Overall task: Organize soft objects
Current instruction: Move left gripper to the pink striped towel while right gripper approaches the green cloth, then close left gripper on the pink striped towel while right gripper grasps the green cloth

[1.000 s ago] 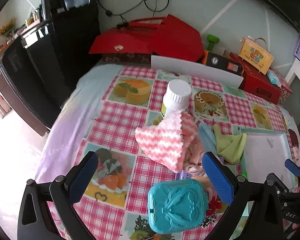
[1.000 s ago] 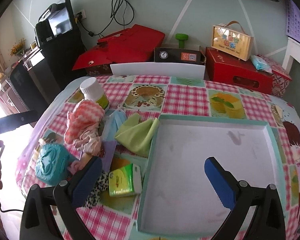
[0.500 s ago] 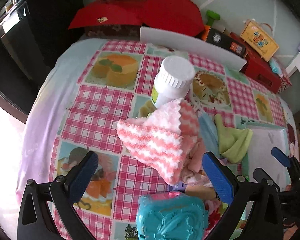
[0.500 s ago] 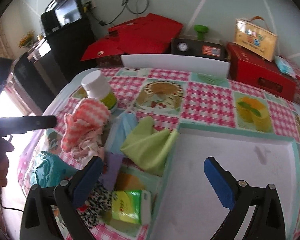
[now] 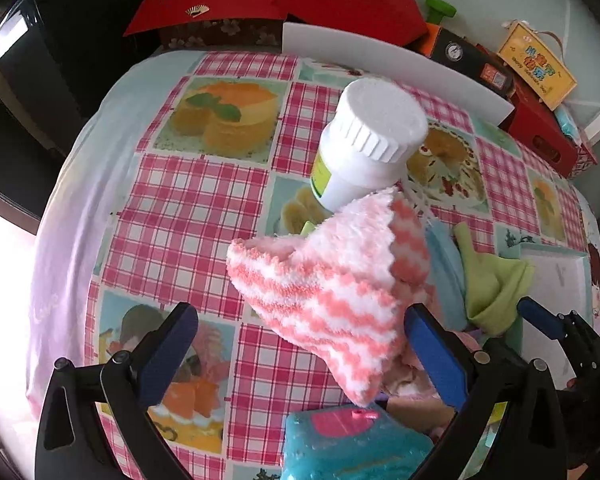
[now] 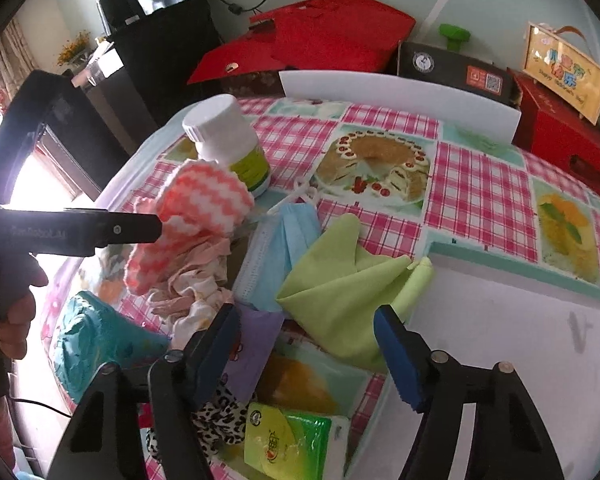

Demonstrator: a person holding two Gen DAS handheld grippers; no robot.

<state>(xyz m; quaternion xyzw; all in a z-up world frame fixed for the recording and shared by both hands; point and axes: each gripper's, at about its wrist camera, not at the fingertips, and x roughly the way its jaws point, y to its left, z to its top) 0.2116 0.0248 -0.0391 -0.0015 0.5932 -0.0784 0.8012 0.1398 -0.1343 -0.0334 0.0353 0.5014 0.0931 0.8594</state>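
Left wrist view: the left gripper (image 5: 300, 344) comes in steeply over the checked pink desk (image 5: 188, 200), fingers spread wide. The fluffy pink-and-white zigzag sock (image 5: 332, 292) lies just ahead, its toe tip reaching down between them, long axis slanting up toward the white plastic bottle (image 5: 364, 144). Nothing pinched yet.

Right wrist view: the right gripper (image 6: 308, 344) has just been narrowing its fingers, with the crumpled lime-green cloth (image 6: 348, 284) dead ahead and its near edge between them, untouched. That cloth leans on the rim of the white tray (image 6: 520, 264) to the right, so this hand looks nearer for it.
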